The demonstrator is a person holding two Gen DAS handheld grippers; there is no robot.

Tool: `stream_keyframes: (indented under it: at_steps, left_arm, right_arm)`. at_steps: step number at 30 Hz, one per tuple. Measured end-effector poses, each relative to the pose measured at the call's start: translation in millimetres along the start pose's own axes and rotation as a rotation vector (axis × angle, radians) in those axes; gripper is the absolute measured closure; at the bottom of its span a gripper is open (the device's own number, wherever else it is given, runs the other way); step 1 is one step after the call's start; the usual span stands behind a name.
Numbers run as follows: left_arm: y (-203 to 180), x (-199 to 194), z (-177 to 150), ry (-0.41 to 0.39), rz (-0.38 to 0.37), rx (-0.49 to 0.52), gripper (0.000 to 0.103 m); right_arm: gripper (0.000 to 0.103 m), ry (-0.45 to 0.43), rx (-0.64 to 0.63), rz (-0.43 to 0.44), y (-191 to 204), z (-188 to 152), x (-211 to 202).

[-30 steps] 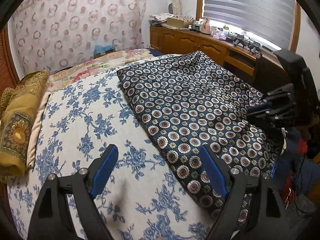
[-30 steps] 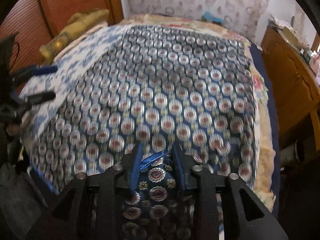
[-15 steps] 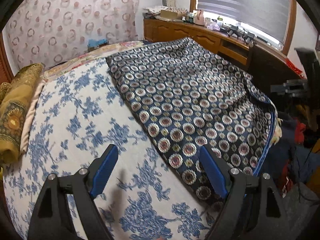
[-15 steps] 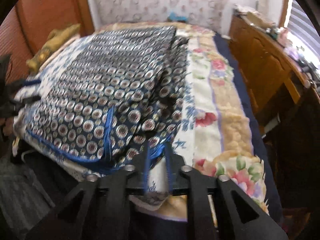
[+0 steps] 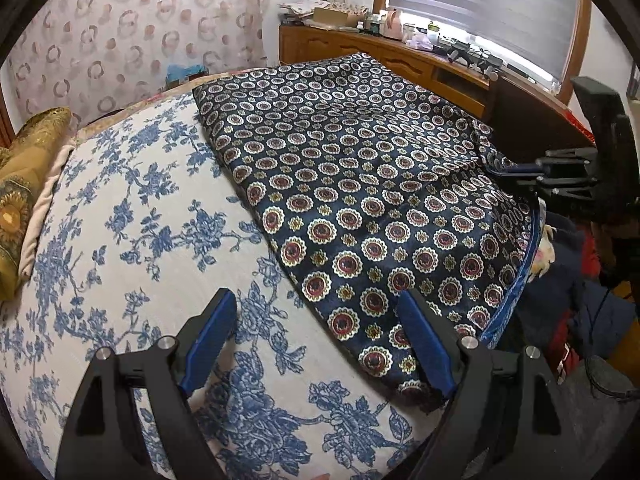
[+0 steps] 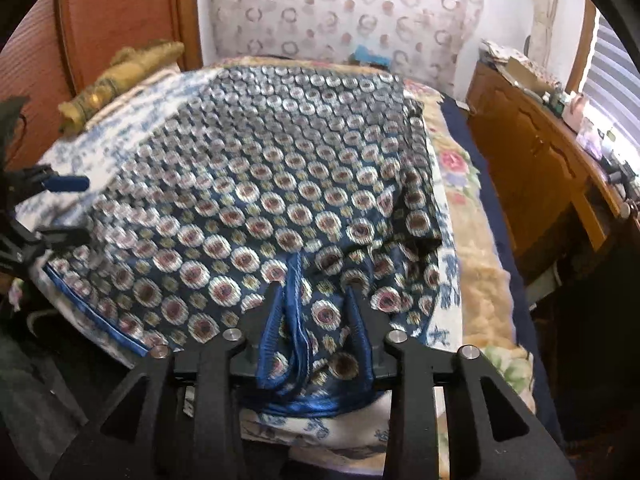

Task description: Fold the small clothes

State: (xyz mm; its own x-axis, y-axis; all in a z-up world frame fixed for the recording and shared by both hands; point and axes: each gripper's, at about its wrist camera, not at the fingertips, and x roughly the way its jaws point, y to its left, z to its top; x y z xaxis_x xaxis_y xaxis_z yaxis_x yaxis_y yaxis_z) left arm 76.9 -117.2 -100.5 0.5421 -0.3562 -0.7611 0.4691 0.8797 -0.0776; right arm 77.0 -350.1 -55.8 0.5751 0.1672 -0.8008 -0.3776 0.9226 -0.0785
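Observation:
A dark blue cloth (image 5: 360,184) with round medallions and a blue hem lies spread on the bed. Its right part is doubled over, and a folded edge (image 5: 456,168) runs across it. My left gripper (image 5: 316,320) stands open low over the bedspread; its right finger (image 5: 424,340) hovers at the cloth's near corner and nothing is between the pads. My right gripper (image 6: 314,296) is closing its jaws on a bunched, hemmed corner of the cloth (image 6: 296,320) at the bed's near edge. It also shows in the left wrist view as the right gripper (image 5: 508,172).
The white bedspread with blue flowers (image 5: 140,220) covers the bed's left side. A gold cushion (image 5: 20,200) lies at the far left. A wooden dresser (image 6: 540,152) with clutter runs along the right, under a window. Dark clothes (image 5: 580,300) are piled beside the bed.
My right gripper swung across the bed with the cloth's corner, and the right part now lies doubled over. The left gripper sank nearer the bed, still open.

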Motion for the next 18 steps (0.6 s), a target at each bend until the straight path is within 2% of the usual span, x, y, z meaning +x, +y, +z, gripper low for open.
stream_keyframes:
  at_steps: [1, 5, 10, 12, 15, 17, 18]
  left_arm:
    - [0, 0, -2, 0.001, -0.001, -0.003, 0.019]
    - [-1, -7, -6, -0.010, -0.022, -0.018, 0.019]
    - [-4, -13, -10, -0.021, -0.047, -0.028, 0.019]
    - [-4, -12, -12, -0.013, -0.063, -0.035, 0.019]
    - [-5, -13, -14, -0.016, -0.107, -0.042, 0.026]
    - [-7, -13, -15, -0.019, -0.136, -0.044, 0.032]
    - [-9, -14, -15, -0.023, -0.143, -0.040, 0.040]
  right_arm:
    - [0.100, 0.007, -0.004, 0.004, -2, -4, 0]
    - [0.101, -0.010, 0.023, -0.032, -21, -21, -13]
    - [0.101, -0.040, 0.158, -0.051, -43, -42, -30]
    - [0.096, -0.048, 0.179, -0.057, -45, -45, -31]
    - [0.094, -0.063, 0.181, -0.060, -42, -43, -34]
    - [0.088, -0.087, 0.168, -0.078, -39, -40, -38]
    - [0.086, -0.100, 0.163, -0.084, -38, -38, -41]
